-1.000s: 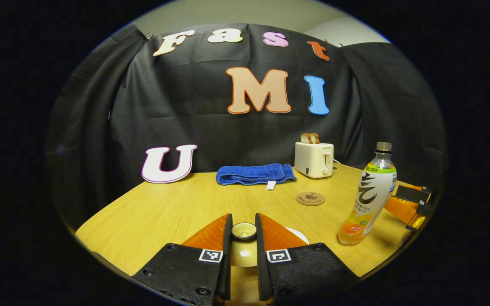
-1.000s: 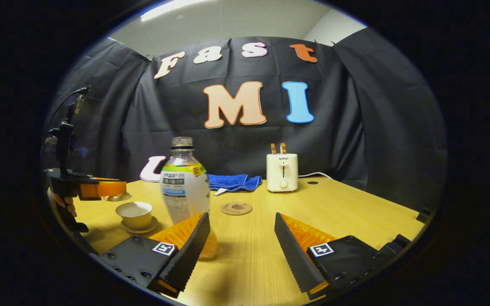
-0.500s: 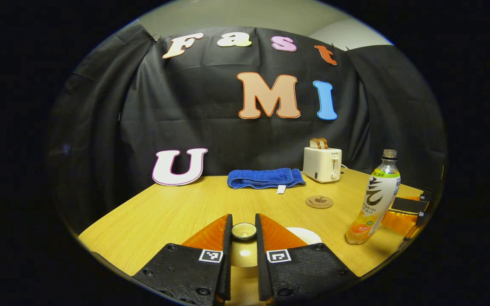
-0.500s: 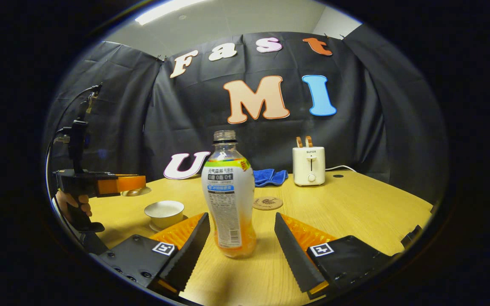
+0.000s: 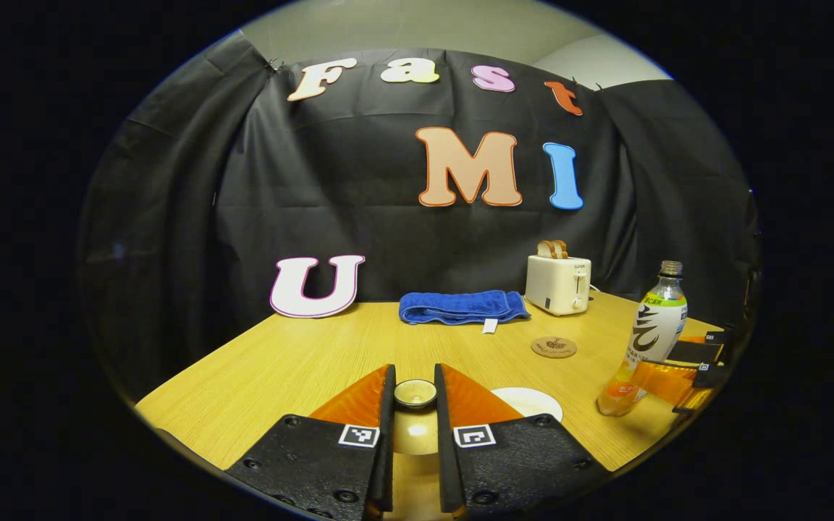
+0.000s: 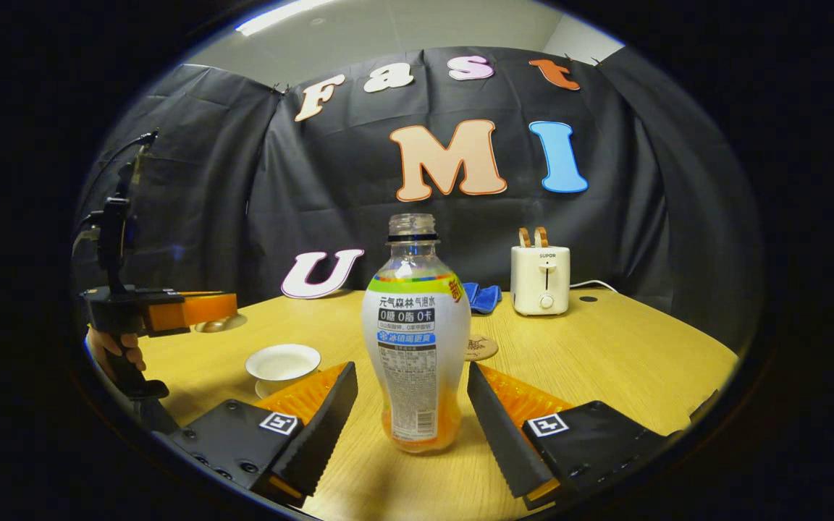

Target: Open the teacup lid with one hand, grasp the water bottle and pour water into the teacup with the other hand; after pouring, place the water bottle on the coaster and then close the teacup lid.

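Observation:
My left gripper (image 5: 415,378) is shut on the knob of the golden teacup lid (image 5: 415,433) and holds it above the table. In the right gripper view that gripper (image 6: 220,308) hangs left of the uncovered white teacup (image 6: 283,362) on its saucer. The capless water bottle (image 6: 417,340), with a little orange liquid at its bottom, stands upright between the open fingers of my right gripper (image 6: 411,409), which do not touch it. The round coaster (image 6: 482,348) lies behind the bottle, partly hidden. In the left gripper view the teacup (image 5: 529,401), coaster (image 5: 554,346) and bottle (image 5: 652,329) sit to the right.
A white toaster (image 6: 540,281) with bread stands at the back of the wooden table (image 6: 627,354), its cord running right. A folded blue towel (image 5: 462,307) lies beside it by the wall. A hand (image 6: 113,347) holds the left gripper's handle.
My right gripper has swung and moved in so the bottle now stands centred between its open fingers. The left gripper has drifted left, away from the bottle, lid still held.

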The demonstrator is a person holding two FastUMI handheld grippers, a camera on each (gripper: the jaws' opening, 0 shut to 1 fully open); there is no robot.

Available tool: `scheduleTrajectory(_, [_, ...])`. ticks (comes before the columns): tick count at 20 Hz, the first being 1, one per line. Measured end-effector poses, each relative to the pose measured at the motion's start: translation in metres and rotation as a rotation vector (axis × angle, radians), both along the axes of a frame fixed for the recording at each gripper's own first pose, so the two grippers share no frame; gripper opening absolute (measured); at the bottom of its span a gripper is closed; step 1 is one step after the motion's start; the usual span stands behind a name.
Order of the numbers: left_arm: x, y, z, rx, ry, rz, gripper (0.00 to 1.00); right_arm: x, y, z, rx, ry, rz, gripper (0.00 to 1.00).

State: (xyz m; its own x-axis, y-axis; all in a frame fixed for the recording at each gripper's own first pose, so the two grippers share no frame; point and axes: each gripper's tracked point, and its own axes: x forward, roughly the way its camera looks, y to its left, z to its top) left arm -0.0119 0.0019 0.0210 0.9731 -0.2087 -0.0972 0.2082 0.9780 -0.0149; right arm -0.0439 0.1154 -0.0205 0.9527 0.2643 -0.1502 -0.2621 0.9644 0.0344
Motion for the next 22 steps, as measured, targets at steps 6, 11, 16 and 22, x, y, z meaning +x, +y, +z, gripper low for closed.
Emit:
scheduleTrajectory(6, [0.001,0.009,0.001,-0.007,-0.003,0.015,0.23,0.009,0.006,-0.008,-0.019,0.027,-0.008,0.79])
scheduleTrajectory(11, [0.003,0.019,-0.001,-0.016,0.002,0.032,0.23,0.011,0.010,-0.008,-0.045,0.022,-0.004,0.70])
scheduleTrajectory(16, [0.003,0.029,-0.001,-0.023,0.004,0.048,0.23,0.017,0.015,-0.006,-0.138,0.010,0.017,0.67])
scheduleTrajectory(22, [0.003,0.046,0.002,-0.028,-0.006,0.080,0.23,0.028,0.021,-0.004,-0.357,-0.054,0.048,0.67])
